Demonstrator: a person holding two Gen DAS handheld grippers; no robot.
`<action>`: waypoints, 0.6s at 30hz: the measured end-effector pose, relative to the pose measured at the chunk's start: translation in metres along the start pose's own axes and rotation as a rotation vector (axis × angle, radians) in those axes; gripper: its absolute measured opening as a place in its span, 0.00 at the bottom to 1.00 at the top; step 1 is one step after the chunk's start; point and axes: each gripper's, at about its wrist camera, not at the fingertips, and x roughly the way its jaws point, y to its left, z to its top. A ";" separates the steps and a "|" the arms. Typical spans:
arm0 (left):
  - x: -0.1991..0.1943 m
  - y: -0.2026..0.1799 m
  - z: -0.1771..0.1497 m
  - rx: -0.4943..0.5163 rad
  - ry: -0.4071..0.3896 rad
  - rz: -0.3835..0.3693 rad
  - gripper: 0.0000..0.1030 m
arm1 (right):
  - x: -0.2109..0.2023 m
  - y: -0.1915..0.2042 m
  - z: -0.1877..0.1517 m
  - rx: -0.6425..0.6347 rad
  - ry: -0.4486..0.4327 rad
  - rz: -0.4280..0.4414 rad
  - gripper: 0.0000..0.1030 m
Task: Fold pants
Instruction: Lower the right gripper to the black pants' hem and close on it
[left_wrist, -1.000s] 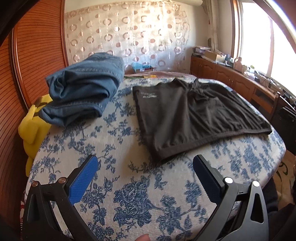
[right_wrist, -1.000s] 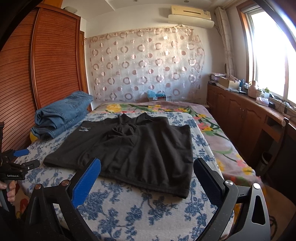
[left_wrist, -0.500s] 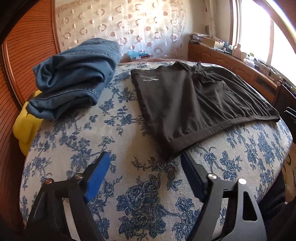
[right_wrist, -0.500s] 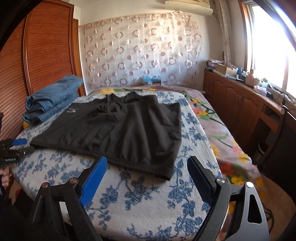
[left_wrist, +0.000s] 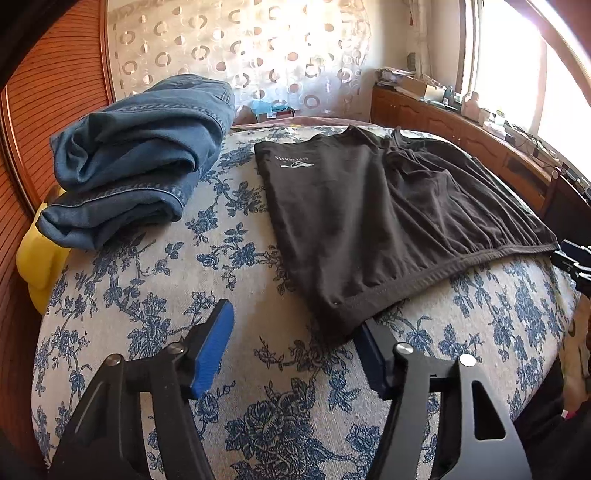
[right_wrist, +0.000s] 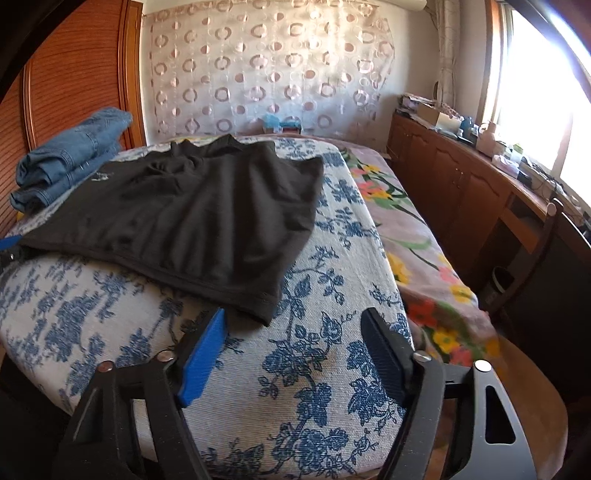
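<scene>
Black shorts (left_wrist: 373, 221) lie flat on the blue-flowered bed cover (left_wrist: 192, 280), waistband edge towards me. In the left wrist view my left gripper (left_wrist: 295, 332) is open, just short of the near left waistband corner, which lies over the tip of its right finger. In the right wrist view the shorts (right_wrist: 207, 214) lie ahead, and my right gripper (right_wrist: 293, 332) is open, the near right waistband corner just in front of it between the fingers. The other gripper's tip shows at the far edge of each view.
Folded blue jeans (left_wrist: 133, 162) are stacked at the back left of the bed, over a yellow thing (left_wrist: 37, 258). A wooden wardrobe stands on the left. A wooden sideboard (right_wrist: 472, 192) with clutter runs under the window on the right. A flowered sheet (right_wrist: 406, 240) covers the bed's right side.
Both grippers have moved forward and down towards the waistband corners of the shorts, and their jaws have narrowed somewhat. The shorts have not moved.
</scene>
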 end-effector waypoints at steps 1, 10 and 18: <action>0.000 0.000 0.000 -0.003 -0.002 -0.004 0.59 | 0.000 0.000 -0.001 -0.001 0.000 -0.001 0.63; 0.002 -0.005 0.001 0.005 -0.007 -0.046 0.38 | -0.018 0.002 0.002 0.035 -0.030 0.041 0.23; 0.002 -0.005 -0.001 -0.004 -0.011 -0.062 0.25 | -0.036 0.005 -0.006 0.027 -0.045 0.075 0.08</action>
